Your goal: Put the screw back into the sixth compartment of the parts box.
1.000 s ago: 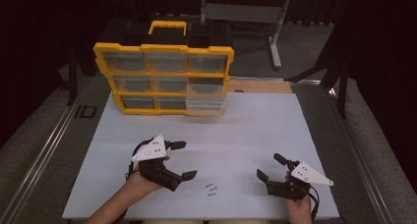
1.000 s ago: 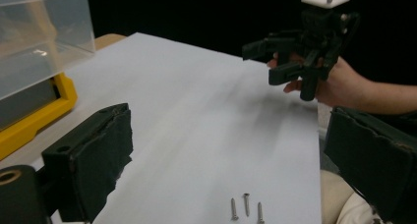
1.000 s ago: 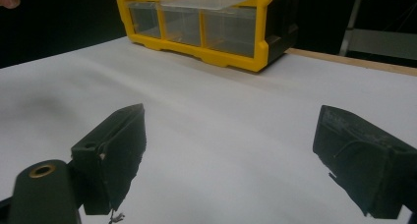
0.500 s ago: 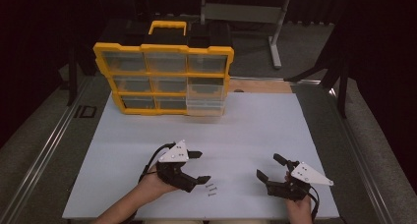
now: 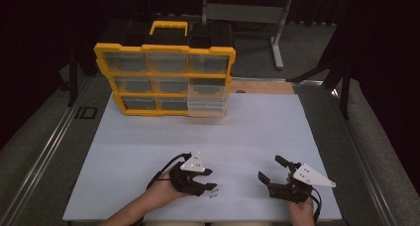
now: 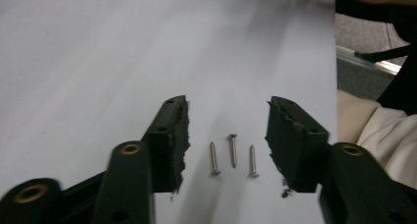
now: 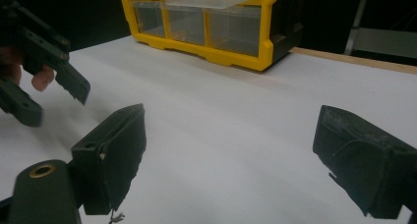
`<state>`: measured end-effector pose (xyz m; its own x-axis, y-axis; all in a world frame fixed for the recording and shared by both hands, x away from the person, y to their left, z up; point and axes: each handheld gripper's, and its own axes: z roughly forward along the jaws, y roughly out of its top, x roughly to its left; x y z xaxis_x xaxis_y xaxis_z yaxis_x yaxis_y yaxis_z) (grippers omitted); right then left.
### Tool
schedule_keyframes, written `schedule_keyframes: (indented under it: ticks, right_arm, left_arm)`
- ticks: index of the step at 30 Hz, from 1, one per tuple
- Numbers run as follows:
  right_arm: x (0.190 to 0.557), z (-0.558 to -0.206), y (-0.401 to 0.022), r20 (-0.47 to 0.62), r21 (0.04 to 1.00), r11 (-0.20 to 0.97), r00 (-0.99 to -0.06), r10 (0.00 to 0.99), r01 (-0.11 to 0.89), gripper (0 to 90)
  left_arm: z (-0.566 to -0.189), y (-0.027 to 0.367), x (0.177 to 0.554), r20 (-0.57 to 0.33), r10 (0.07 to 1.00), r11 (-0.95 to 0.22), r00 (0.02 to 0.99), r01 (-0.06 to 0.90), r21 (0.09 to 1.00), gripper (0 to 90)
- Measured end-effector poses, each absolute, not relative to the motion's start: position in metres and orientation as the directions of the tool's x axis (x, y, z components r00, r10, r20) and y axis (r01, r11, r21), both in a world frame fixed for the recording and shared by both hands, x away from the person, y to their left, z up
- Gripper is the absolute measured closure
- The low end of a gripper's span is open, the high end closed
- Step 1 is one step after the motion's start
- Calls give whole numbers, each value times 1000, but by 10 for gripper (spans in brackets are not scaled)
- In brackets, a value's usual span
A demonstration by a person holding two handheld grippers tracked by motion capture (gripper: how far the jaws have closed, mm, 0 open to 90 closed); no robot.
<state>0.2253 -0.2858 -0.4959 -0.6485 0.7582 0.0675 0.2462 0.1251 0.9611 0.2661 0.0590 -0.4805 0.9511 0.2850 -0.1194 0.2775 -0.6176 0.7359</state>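
Left tool [image 5: 210, 179] sat low over the white worktop [image 5: 148, 151] near its front edge, jaws partly spread and just closing in, with three small screws [image 6: 232, 155] lying between them. In the left gripper view the screws lay side by side on the worktop, roughly parallel, heads toward the camera on the outer two; neither pad touched any of them, gaps on both sides. In the high view the screws [image 5: 213, 192] sat just beside the tool tips.

Right tool [image 5: 273, 169] rested at the front right of the worktop, well apart from the screws, jaws spread wide, nothing between them. Right gripper view looked across bare worktop toward the yellow parts organizer [image 7: 206, 22], with the left tool [image 7: 49, 81] at the picture's left edge.

Organizer [image 5: 166, 80] stood upright at the far side of the worktop, clear drawers facing the person, one lower-right drawer [image 5: 208, 107] pulled out a little.
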Motion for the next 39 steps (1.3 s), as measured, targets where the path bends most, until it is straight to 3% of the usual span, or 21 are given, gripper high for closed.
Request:
schedule_keyframes:
  ticks: [7, 30, 39]
  right_arm:
    - [225, -496, -286, 69, 961, 125, -649, 757, 248, 126]
    - [225, -496, -286, 71, 960, 124, -650, 756, 249, 126]
    - [225, -497, -286, 74, 960, 123, -649, 757, 253, 126]
  left_arm:
    - [-491, 53, 267, -125, 301, -649, 945, 299, 699, 645]
    - [-513, 42, 265, -71, 332, -711, 941, 298, 637, 873]
    - [-512, 44, 263, -71, 310, -712, 948, 281, 644, 885]
